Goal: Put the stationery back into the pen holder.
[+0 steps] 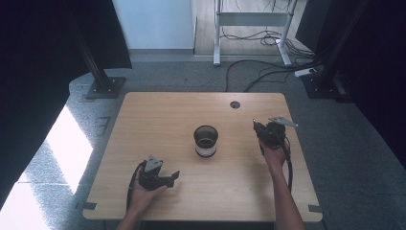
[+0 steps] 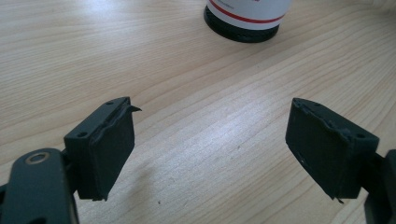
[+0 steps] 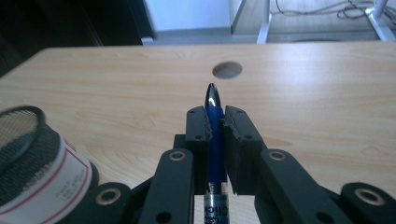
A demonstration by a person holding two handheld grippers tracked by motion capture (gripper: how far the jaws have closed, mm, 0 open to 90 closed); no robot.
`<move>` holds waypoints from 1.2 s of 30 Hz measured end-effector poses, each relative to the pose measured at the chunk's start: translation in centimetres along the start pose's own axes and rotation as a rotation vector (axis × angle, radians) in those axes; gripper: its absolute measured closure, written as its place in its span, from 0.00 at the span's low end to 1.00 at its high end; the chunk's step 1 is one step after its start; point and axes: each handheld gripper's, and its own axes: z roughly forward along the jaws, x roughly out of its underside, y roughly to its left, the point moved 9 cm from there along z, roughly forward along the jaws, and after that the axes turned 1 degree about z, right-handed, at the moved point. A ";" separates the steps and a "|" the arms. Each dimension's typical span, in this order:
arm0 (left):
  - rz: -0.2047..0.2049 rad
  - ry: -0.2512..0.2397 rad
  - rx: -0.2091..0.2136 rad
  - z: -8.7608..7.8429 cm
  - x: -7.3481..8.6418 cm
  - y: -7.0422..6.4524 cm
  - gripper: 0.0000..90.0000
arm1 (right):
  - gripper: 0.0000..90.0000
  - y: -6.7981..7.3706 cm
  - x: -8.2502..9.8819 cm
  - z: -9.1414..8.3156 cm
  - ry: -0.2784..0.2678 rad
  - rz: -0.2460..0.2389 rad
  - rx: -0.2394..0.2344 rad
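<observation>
A black mesh pen cup (image 1: 206, 140) with a white and red label stands at the middle of the wooden table (image 1: 158, 115). My right gripper (image 1: 258, 128) is right of the cup, held above the table, shut on a blue pen (image 3: 215, 116) whose silver tip pokes out past the pads. The cup's rim (image 3: 28, 140) sits at the left of the right gripper view. My left gripper (image 1: 173, 177) rests low near the front left, open, with bare table between its pads (image 2: 112, 149). The cup's base (image 2: 245, 21) stands ahead of it.
A round cable hole (image 1: 234, 104) sits near the table's far edge. Dark curtains and stand bases (image 1: 106, 86) flank the table. A white desk frame (image 1: 251, 28) and loose cables (image 1: 268, 67) lie on the floor beyond.
</observation>
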 end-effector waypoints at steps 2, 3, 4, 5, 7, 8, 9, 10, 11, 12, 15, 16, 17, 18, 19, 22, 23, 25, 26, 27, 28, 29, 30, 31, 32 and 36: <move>-0.001 0.001 0.000 0.0 0.0 0.0 0.18 | 0.88 0.1 -0.4 -0.4 -0.024 0.014 -0.013; -0.003 0.001 0.000 0.0 0.1 0.1 0.18 | 0.88 0.3 -0.6 -0.6 -0.039 0.019 -0.024; -0.004 0.003 -0.001 0.0 0.1 0.2 0.18 | 0.88 0.4 -0.8 -0.7 -0.049 0.019 -0.028; -0.005 0.003 -0.002 0.0 0.1 0.2 0.18 | 0.88 0.5 -0.9 -0.8 -0.056 0.019 -0.035; -0.006 0.003 -0.001 0.0 0.1 0.2 0.18 | 0.88 1.0 -1.3 -1.2 -0.070 0.025 -0.054; -0.006 0.002 -0.001 0.0 0.1 0.2 0.18 | 0.88 1.3 -1.5 -1.3 -0.077 0.023 -0.063; -0.005 0.002 0.000 0.0 0.1 0.2 0.18 | 0.88 1.6 -1.7 -1.5 -0.082 0.017 -0.069; -0.003 0.000 0.000 0.0 0.1 0.1 0.18 | 0.88 1.9 -1.9 -1.7 -0.092 0.011 -0.073; -0.002 0.000 0.001 0.0 0.1 0.1 0.18 | 0.88 2.2 -2.1 -1.9 -0.101 0.008 -0.078; -0.001 0.001 0.000 0.0 0.1 0.1 0.18 | 0.88 2.5 -2.3 -2.1 -0.112 0.005 -0.084; -0.002 0.002 0.001 0.0 0.1 0.1 0.18 | 0.88 3.5 -3.4 -3.0 -0.153 0.025 -0.124; -0.003 0.004 0.001 0.0 0.1 0.1 0.18 | 0.88 3.8 -3.8 -3.2 -0.165 0.022 -0.130; -0.004 0.004 0.001 0.1 0.1 0.1 0.18 | 0.88 4.3 -4.3 -3.6 -0.179 0.015 -0.136; -0.004 0.004 0.001 0.1 0.2 0.1 0.18 | 0.88 4.6 -4.6 -3.7 -0.188 0.011 -0.142; -0.004 0.004 0.001 0.1 0.1 0.1 0.18 | 0.88 5.0 -4.9 -4.0 -0.198 0.003 -0.148; -0.004 0.002 0.002 0.0 0.1 0.0 0.18 | 0.88 6.3 -5.9 -4.6 -0.221 -0.019 -0.166; -0.003 0.000 0.002 0.1 0.1 0.0 0.18 | 0.88 6.7 -6.2 -4.8 -0.227 -0.029 -0.171; -0.001 0.003 0.003 0.1 0.1 0.0 0.18 | 0.88 7.5 -6.6 -5.0 -0.235 -0.038 -0.182; -0.001 0.003 0.004 0.1 0.1 0.0 0.18 | 0.88 7.9 -6.8 -5.1 -0.238 -0.041 -0.189; -0.001 0.003 0.004 0.0 0.1 0.0 0.18 | 0.88 8.2 -6.9 -5.2 -0.242 -0.048 -0.195; -0.003 0.001 0.003 0.0 0.1 0.0 0.18 | 0.88 8.6 -7.1 -5.2 -0.244 -0.052 -0.198; -0.005 0.000 0.003 0.0 0.1 0.0 0.18 | 0.88 8.9 -7.2 -5.2 -0.247 -0.057 -0.201; -0.006 -0.001 0.003 0.0 0.1 0.0 0.18 | 0.88 9.2 -7.3 -5.2 -0.247 -0.060 -0.206; -0.004 0.003 0.004 0.0 0.2 0.1 0.18 | 0.88 9.5 -7.4 -5.2 -0.248 -0.063 -0.211; -0.005 0.004 0.004 0.0 0.2 0.1 0.18 | 0.88 9.8 -7.5 -5.1 -0.246 -0.068 -0.215; -0.006 0.004 0.003 0.0 0.2 0.2 0.18 | 0.88 10.9 -7.9 -4.7 -0.246 -0.085 -0.225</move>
